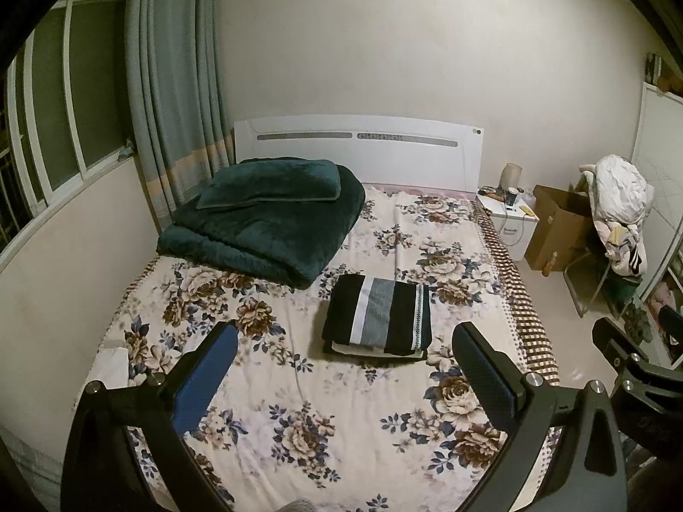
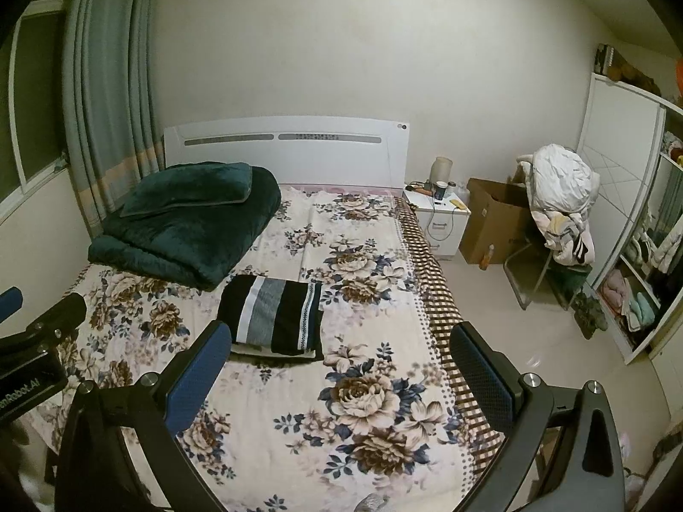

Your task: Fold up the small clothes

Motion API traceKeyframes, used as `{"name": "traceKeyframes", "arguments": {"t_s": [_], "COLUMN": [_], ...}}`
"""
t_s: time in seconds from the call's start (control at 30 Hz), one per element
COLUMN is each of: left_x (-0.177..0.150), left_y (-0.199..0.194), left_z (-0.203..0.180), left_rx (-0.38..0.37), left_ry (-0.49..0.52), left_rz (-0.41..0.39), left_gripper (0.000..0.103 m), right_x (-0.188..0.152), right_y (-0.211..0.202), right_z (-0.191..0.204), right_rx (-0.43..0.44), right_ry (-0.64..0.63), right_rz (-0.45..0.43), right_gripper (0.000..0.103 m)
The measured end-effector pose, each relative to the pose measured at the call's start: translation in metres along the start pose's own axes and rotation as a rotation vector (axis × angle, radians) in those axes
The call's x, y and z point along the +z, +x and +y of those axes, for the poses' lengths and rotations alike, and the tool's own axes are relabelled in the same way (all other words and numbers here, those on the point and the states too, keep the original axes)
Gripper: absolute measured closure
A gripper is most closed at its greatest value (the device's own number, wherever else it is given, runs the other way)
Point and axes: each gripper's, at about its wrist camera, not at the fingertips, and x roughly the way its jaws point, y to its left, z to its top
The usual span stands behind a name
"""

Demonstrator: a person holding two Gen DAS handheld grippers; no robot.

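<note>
Striped garment sits folded on bed, both grippers spread wide, empty; nothing unfolded visible.

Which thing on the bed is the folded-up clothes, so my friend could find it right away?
Start at the big bed with the flowery sheet. Near its middle, in front of the dark green blanket by the headboard, lies a small flat folded stack of clothes. It is the only striped thing there: black with white and grey bands, while the blanket is plain green and much bigger.
</note>
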Motion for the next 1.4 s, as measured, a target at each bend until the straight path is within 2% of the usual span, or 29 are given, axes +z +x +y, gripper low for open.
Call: {"name": "traceKeyframes", "arguments": {"t_s": [0.53,1.4], "left_x": [-0.01,-0.013], "left_y": [-0.013,-0.014], "left_z": [-0.001,-0.001], "left_rx": [0.038,0.042], "left_ry": [-0.008,-0.012], "left_rz": [0.001,-0.006], "left_gripper": [0.0,0.0], "right_x": [0.0,0.002], "right_y": [-0.003,-0.003], "right_z": [0.001,0.005], "right_rx": [0.008,0.041], "right_ry": [0.003,-0.008], "right_rz": [-0.001,-0.012], "right_gripper": [0.0,0.0]}}
